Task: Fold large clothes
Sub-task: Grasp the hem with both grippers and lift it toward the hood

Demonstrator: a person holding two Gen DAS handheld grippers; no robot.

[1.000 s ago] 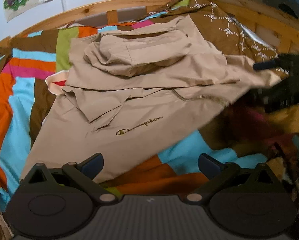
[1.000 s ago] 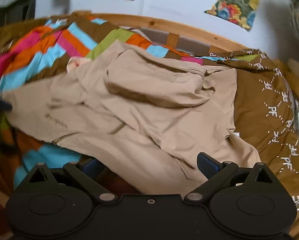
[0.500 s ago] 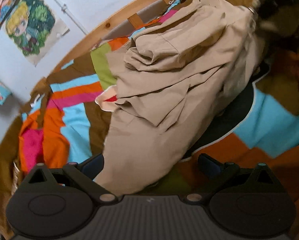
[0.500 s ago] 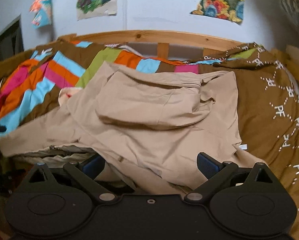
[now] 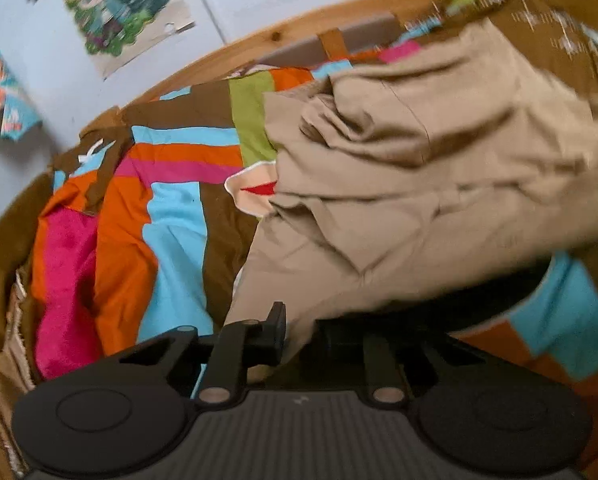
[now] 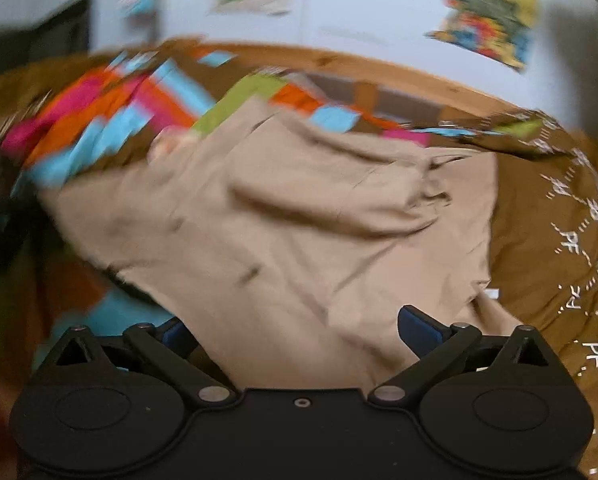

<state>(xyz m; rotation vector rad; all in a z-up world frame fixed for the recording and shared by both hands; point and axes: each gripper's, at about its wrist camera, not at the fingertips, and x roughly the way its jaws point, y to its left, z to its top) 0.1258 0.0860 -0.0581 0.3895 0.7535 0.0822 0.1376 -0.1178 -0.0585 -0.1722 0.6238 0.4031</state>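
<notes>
The beige hoodie [image 5: 419, 184] lies crumpled on the bed's patchwork quilt [image 5: 171, 220]. The left gripper [image 5: 299, 332] pinches its near hem — fingers pressed together. The right gripper [image 6: 295, 330] has its fingers spread, fabric draped between them.

Hoodie [image 5: 439, 184]: beige cloth, matt, soft creases. Quilt [image 5: 171, 216]: patchwork cloth, matt. Bed frame [image 6: 399, 68]: bare wood, smooth. Grippers: black matt plastic, metal pivot pins.
</notes>
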